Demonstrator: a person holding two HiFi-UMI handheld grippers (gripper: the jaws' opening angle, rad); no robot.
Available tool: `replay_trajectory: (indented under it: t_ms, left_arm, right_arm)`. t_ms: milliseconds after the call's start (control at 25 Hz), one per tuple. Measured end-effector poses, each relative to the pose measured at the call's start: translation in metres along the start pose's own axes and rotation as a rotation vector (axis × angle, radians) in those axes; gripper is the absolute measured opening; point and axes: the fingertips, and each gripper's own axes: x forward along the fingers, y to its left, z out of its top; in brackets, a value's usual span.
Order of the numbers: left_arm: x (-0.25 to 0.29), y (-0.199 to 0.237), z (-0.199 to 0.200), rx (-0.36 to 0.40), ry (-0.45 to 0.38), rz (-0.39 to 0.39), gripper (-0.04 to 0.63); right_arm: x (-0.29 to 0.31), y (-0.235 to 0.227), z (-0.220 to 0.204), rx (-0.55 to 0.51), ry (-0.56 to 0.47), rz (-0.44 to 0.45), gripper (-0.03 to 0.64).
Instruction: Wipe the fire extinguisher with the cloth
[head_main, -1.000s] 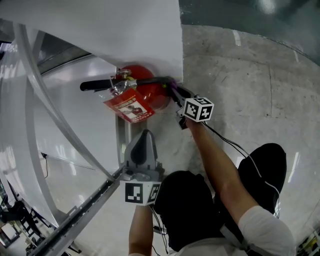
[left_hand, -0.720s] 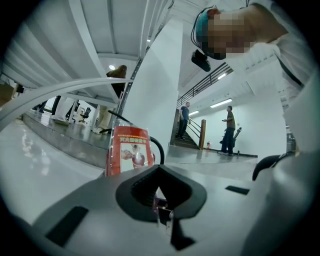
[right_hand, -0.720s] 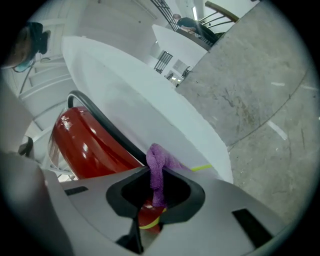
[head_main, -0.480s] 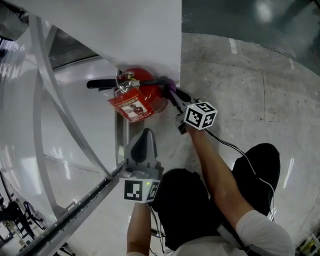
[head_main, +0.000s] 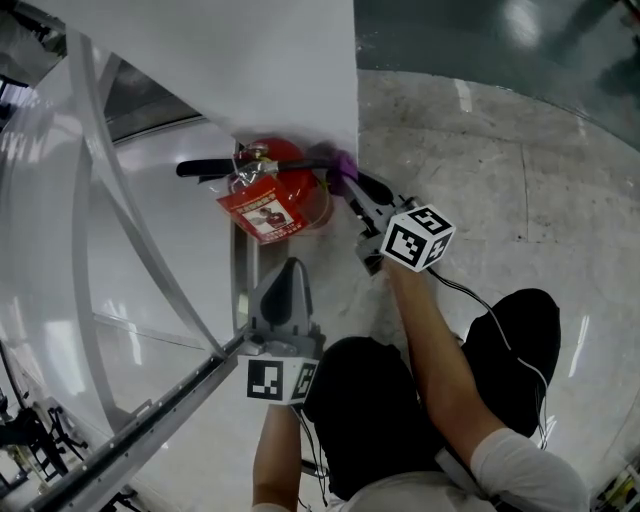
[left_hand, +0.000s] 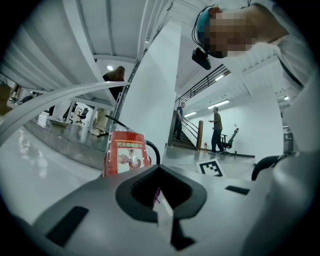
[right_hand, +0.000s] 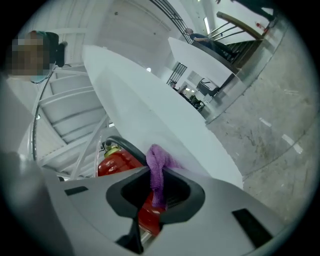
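A red fire extinguisher (head_main: 290, 187) stands on the floor under the edge of a white panel. It has a black lever (head_main: 205, 168) and a red tag (head_main: 262, 215). My right gripper (head_main: 352, 185) is shut on a purple cloth (head_main: 345, 163), which touches the extinguisher's right side by the black hose. In the right gripper view the cloth (right_hand: 158, 170) hangs between the jaws in front of the red body (right_hand: 116, 163). My left gripper (head_main: 289, 278) is shut and holds nothing. It points at the extinguisher from below, a short way off. In the left gripper view the tag (left_hand: 125, 157) shows ahead.
A white slanted panel (head_main: 250, 60) overhangs the extinguisher. Grey metal rails (head_main: 100, 210) and a frame bar (head_main: 170, 410) run along the left. Speckled concrete floor (head_main: 500, 180) lies to the right. The person's dark trousers (head_main: 370, 420) fill the bottom. People stand by stairs (left_hand: 216, 131) far off.
My right gripper's marker cube has shifted right and slightly down, while the cloth has stayed at the extinguisher's right side. The left gripper has hardly moved.
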Motion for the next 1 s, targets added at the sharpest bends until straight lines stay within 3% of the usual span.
replay_trajectory:
  t_ms: [600,800,1000]
  left_arm:
    - [0.005,0.003,-0.003,-0.015,-0.003,-0.001,0.005]
    - [-0.001,0.008,-0.004,-0.016,0.001,0.007,0.005]
    - [-0.007,0.014,-0.006,-0.014,0.006,0.019,0.005]
  right_arm:
    - [0.0,0.093,0.064,-0.23,0.04,0.098,0.058]
    - [0.01,0.117,0.065,-0.368,0.06,0.092,0.058]
    - [0.014,0.13,0.061,-0.424,0.074,0.104,0.058]
